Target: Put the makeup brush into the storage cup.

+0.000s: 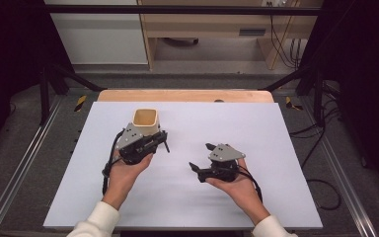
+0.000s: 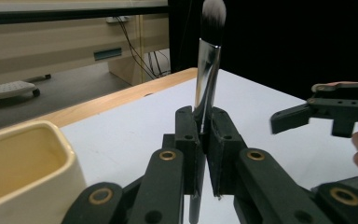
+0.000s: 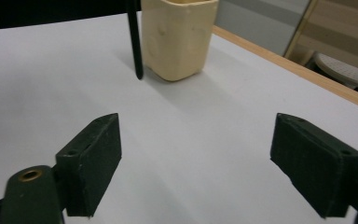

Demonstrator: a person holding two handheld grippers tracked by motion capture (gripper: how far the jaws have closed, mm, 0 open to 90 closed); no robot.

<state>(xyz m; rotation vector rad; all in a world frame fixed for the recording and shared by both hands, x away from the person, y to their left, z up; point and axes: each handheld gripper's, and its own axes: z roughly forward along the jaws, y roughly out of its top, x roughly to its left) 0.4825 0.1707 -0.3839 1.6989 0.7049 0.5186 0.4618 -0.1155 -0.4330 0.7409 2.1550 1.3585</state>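
Note:
A makeup brush [image 2: 208, 79] with a chrome ferrule and a grey-white tuft stands upright between the jaws of my left gripper [image 2: 204, 123], which is shut on its handle. In the high view that gripper [image 1: 164, 138] sits just right of a cream square cup [image 1: 145, 121]. The cup [image 2: 23, 168] is empty and upright. My right gripper [image 1: 201, 157] rests to the right, open, its jaws pointing left with nothing between them. From the right gripper [image 3: 196, 163] view, the brush's dark handle end [image 3: 134, 42] hangs just above the table, beside the cup [image 3: 179, 37].
A white sheet [image 1: 276, 148] covers the table, with a wooden edge [image 1: 187, 95] at the far side. Metal rails and cables run along the floor on both sides.

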